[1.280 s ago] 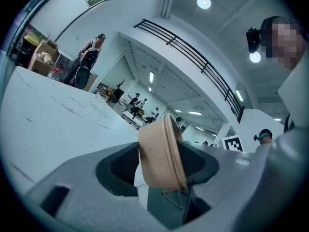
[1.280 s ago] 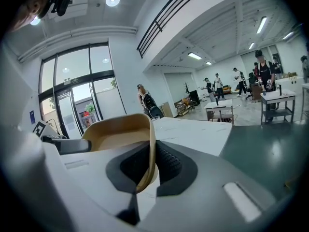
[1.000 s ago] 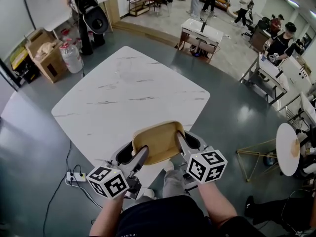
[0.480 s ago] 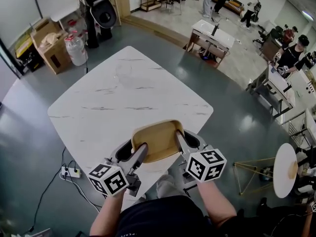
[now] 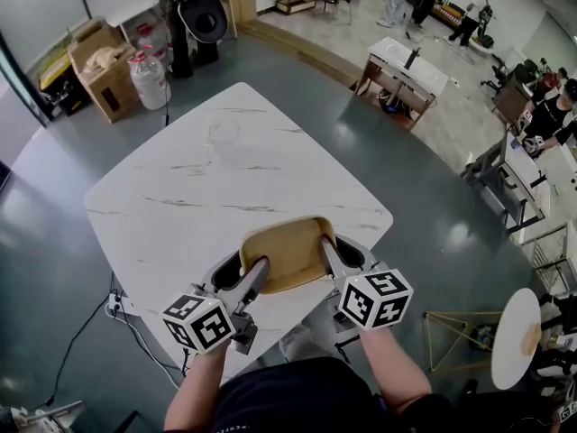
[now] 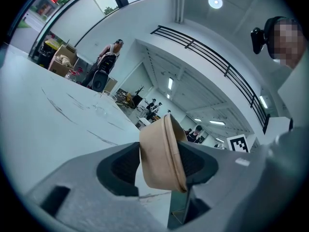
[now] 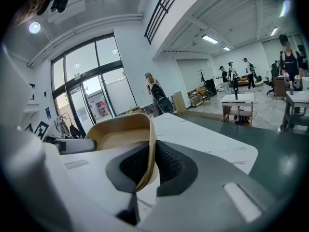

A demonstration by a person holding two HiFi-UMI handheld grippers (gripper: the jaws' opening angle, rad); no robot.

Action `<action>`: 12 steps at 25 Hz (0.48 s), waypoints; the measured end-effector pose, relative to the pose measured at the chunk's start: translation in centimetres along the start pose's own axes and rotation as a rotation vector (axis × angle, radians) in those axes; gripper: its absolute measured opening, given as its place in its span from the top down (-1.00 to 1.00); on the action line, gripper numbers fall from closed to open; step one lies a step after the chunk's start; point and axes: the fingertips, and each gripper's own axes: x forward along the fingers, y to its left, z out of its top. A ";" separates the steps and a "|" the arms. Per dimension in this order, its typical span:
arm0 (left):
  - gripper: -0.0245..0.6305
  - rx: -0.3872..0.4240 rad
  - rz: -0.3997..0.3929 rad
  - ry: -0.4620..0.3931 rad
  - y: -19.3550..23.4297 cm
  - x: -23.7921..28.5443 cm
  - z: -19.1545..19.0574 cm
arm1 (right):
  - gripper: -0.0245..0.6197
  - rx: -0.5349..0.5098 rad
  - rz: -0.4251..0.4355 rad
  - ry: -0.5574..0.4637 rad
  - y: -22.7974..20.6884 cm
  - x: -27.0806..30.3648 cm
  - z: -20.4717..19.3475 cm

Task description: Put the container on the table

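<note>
The container (image 5: 287,255) hangs at lower centre, over the counter's (image 5: 225,179) near edge. The left gripper (image 5: 251,279) and right gripper (image 5: 330,258) have their jaws clenched on its opposite walls. The counter likely lies straight below.

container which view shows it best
The head view: the nearly whole tan container shows from above, open side up, pinched at both sides by the left hand-held gripper and right hand-held gripper. The left gripper view shows its wall edge-on; the right gripper view shows one wall and part of the inside.
</note>
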 end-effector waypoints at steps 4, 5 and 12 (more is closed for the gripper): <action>0.26 -0.015 0.026 -0.012 0.8 1.7 -0.1 | 0.86 -0.005 0.021 0.024 -1.6 1.5 0.3; 0.26 -0.017 0.034 -0.013 1.0 2.1 -0.1 | 0.86 -0.007 0.026 0.030 -1.9 1.9 0.3; 0.26 -0.027 0.100 -0.022 3.2 4.5 0.3 | 0.86 -0.019 0.074 0.083 -3.7 5.1 0.5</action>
